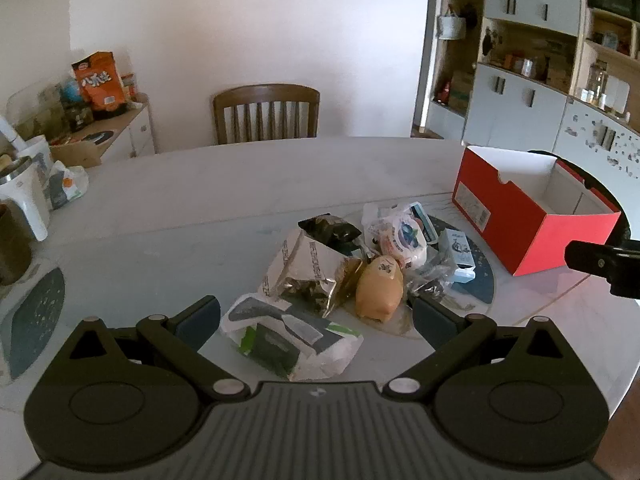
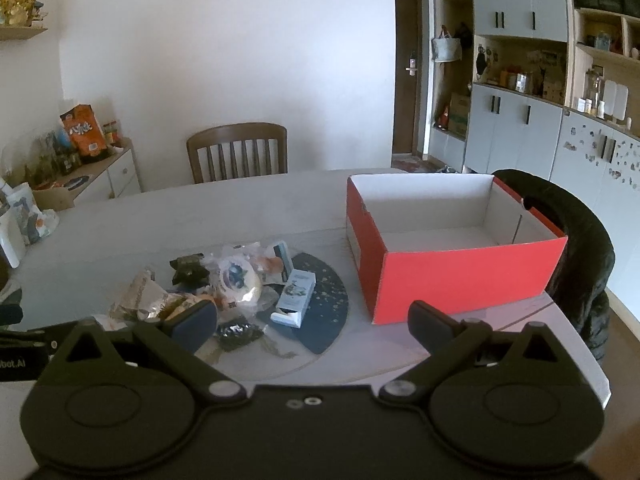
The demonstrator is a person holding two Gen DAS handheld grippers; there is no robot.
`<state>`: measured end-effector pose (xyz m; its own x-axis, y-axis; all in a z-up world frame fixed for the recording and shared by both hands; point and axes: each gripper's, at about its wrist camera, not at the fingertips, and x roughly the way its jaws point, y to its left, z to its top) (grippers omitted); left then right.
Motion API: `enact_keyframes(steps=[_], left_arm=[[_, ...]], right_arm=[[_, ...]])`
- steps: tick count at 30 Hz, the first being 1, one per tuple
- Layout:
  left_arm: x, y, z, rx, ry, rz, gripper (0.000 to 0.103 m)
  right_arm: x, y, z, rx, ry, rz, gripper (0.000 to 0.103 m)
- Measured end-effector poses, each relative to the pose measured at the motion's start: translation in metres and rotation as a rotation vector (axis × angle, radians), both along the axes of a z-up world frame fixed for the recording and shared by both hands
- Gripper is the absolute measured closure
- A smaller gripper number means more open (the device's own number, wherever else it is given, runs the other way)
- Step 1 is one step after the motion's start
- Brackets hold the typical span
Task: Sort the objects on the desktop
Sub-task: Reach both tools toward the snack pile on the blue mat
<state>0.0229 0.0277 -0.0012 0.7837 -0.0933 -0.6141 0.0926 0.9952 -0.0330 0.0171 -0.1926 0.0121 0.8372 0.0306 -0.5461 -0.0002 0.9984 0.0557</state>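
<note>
Both grippers stood with jaws wide apart and empty, the left gripper (image 1: 316,322) nearer the snack pile, its white-and-green packet (image 1: 292,340) lying just ahead between its fingers, while the open red box (image 2: 452,248) lay ahead of the right gripper (image 2: 312,324).

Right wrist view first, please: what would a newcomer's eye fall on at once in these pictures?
The open red box stands out at once, empty, at the right on the table. Left of it lies a heap of snack packets with a small pale blue carton on a dark mat. Both the left gripper and the right gripper hover open, holding nothing.
</note>
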Motion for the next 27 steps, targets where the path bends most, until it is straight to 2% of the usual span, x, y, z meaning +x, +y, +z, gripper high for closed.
enact_keyframes(steps=[9,15,23,27], left_arm=[[0.013,0.02,-0.007,-0.022,0.002,-0.052,0.0],[0.02,0.026,-0.014,-0.027,0.016,-0.079,0.0],[0.035,0.025,-0.021,-0.013,0.049,-0.072,0.0],[0.047,0.021,-0.028,0.007,0.11,-0.063,0.0]], right_arm=[[0.009,0.021,-0.003,-0.031,-0.004,-0.031,0.001],[0.017,0.024,-0.012,-0.026,0.048,-0.057,0.003],[0.041,0.029,-0.021,-0.019,0.109,-0.006,0.006],[0.058,0.026,-0.029,-0.025,0.157,0.029,0.008]])
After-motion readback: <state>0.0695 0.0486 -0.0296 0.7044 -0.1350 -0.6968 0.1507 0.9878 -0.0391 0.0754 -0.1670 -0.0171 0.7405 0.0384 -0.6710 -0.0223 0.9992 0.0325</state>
